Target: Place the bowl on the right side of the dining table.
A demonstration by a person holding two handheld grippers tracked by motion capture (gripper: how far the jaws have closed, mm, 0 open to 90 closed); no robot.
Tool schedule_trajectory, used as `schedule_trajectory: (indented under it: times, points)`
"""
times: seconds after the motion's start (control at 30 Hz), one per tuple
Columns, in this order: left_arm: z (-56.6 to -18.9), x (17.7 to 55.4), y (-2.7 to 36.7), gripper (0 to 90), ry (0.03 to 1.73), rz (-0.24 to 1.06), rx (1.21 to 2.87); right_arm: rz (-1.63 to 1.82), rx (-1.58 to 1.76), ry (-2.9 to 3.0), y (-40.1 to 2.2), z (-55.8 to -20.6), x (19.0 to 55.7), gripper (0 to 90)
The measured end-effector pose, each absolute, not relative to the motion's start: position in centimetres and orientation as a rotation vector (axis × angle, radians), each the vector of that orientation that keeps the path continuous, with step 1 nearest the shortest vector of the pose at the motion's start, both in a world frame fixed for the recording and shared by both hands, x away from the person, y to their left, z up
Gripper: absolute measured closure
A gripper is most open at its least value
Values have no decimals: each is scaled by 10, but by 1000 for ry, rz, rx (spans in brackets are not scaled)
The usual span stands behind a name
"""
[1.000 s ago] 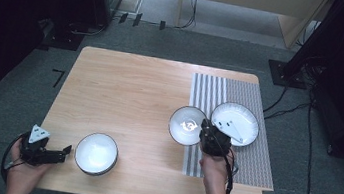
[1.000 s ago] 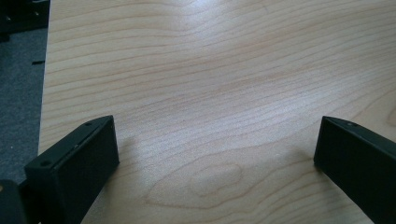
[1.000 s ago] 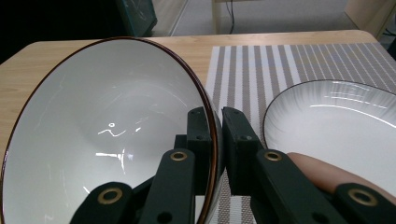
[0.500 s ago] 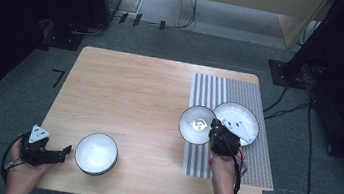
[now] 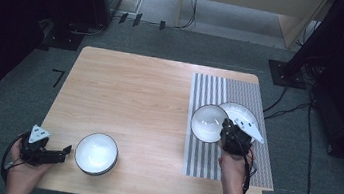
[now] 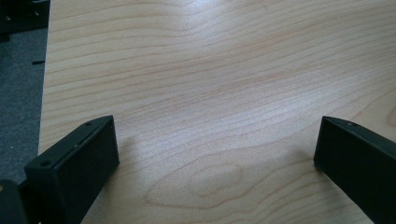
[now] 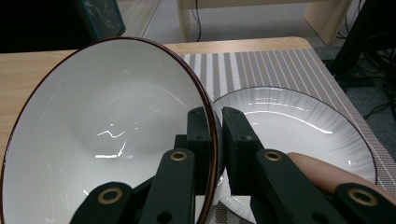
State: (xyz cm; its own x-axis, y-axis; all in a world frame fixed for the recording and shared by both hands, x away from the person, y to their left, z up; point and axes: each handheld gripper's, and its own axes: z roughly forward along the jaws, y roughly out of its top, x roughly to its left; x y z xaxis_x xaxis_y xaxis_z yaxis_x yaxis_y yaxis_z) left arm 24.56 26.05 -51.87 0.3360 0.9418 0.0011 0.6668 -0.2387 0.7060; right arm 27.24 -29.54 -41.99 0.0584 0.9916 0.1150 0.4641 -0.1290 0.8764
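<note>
1. My right tool (image 5: pixel 230 129) pinches the rim of a white bowl (image 5: pixel 208 122), with 1 jaw inside the wall and 1 outside, as the right gripper view shows (image 7: pixel 215 140).
2. The bowl (image 7: pixel 107 130) is tilted, its opening turned toward the camera on the tool; its rim has a dark brown edge.
3. In the high view the bowl sits over the left part of the striped mat (image 5: pixel 211 89), on the right half of the tabletop (image 5: pixel 135 92).
4. Just beside the bowl, to its right, lies a white plate (image 5: pixel 243 114) on the mat; I cannot tell whether the 2 touch.
5. In the right gripper view the plate (image 7: pixel 299 116) shows a ribbed inner wall and a dark rim.
6. My left tool (image 5: pixel 59 152) rests at the near left edge of the tabletop, its jaws spread wide with only bare wood between them (image 6: pixel 217 154).
7. A second white bowl (image 5: pixel 96 153) stands upright just to the right of the left tool, near the front edge.
</note>
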Motion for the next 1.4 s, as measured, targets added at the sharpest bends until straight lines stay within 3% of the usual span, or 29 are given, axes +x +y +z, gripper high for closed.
schedule_trajectory:
  times: [1.4]
  points:
    - [-519,246,260,0,1405,582,1994,905,1822,1305,-357,-455,295,836]
